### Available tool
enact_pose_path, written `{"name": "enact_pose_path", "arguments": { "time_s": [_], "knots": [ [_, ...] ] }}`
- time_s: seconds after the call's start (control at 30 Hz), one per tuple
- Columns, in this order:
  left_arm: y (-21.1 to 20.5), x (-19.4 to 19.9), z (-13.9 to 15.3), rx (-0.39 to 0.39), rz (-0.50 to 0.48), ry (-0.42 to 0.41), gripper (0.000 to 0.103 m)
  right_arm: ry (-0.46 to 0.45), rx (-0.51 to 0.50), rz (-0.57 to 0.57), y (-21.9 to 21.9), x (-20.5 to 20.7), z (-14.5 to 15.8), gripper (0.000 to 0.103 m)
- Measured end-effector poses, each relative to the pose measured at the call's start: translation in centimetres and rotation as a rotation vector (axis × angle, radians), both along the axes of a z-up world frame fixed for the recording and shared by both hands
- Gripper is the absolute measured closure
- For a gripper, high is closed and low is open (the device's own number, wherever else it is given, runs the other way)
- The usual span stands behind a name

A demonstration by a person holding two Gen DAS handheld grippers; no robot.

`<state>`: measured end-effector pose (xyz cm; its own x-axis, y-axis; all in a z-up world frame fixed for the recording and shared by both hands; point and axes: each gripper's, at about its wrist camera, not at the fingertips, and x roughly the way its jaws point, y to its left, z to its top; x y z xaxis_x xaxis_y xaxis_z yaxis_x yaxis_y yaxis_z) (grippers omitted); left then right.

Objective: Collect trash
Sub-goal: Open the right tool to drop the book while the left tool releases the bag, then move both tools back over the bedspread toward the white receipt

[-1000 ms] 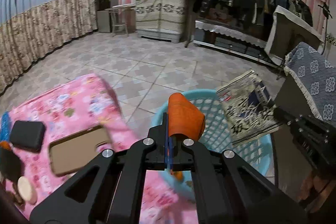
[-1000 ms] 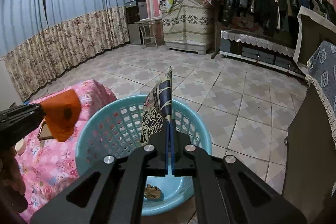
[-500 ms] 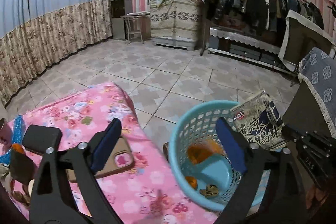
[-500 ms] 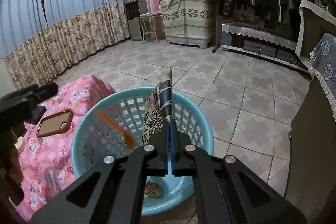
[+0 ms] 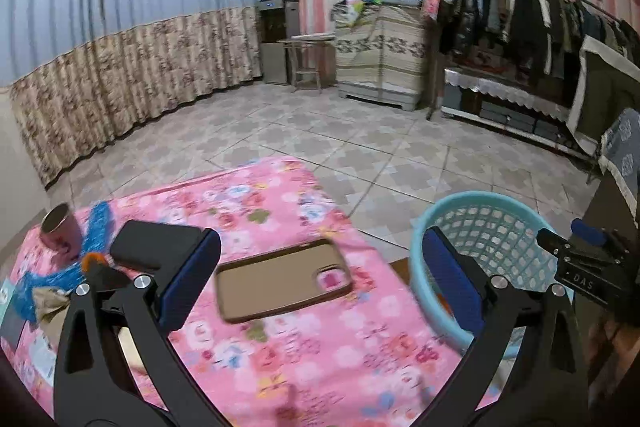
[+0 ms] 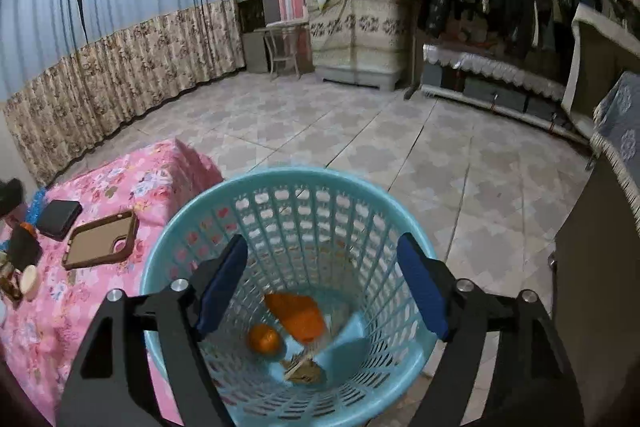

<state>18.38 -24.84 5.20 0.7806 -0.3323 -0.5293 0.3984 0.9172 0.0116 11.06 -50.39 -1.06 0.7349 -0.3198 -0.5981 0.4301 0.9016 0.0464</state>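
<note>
A light blue plastic basket stands on the floor beside the pink floral table; it also shows in the left wrist view. Inside lie an orange wrapper, a small orange fruit and brown scraps. My right gripper is open and empty right above the basket. My left gripper is open and empty above the table. The patterned wrapper that the right gripper held is not visible.
On the table lie a brown phone case, a black wallet, a pink cup, blue tinsel and small items at the left edge. A dark cabinet stands right of the basket. Tiled floor stretches beyond.
My left gripper opened and dropped the orange wrapper into the basket, then swung left over the table. My right gripper opened and let go of the patterned wrapper.
</note>
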Motion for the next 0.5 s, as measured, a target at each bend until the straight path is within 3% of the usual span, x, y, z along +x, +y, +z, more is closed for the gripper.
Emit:
{"name": "enact_pose_path", "arguments": {
  "time_s": [0.23, 0.5],
  "knots": [
    [6.6, -1.3, 1.4, -0.019, 0.11, -0.031, 0.005, -0.022, -0.043, -0.004, 2.3, -1.1, 1.3, 0.014],
    [14.5, -3.1, 2.1, 0.022, 0.233, -0.063, 0.005, -0.093, -0.06, 0.085, 8.5, -2.4, 3.9, 0.012]
  ]
}}
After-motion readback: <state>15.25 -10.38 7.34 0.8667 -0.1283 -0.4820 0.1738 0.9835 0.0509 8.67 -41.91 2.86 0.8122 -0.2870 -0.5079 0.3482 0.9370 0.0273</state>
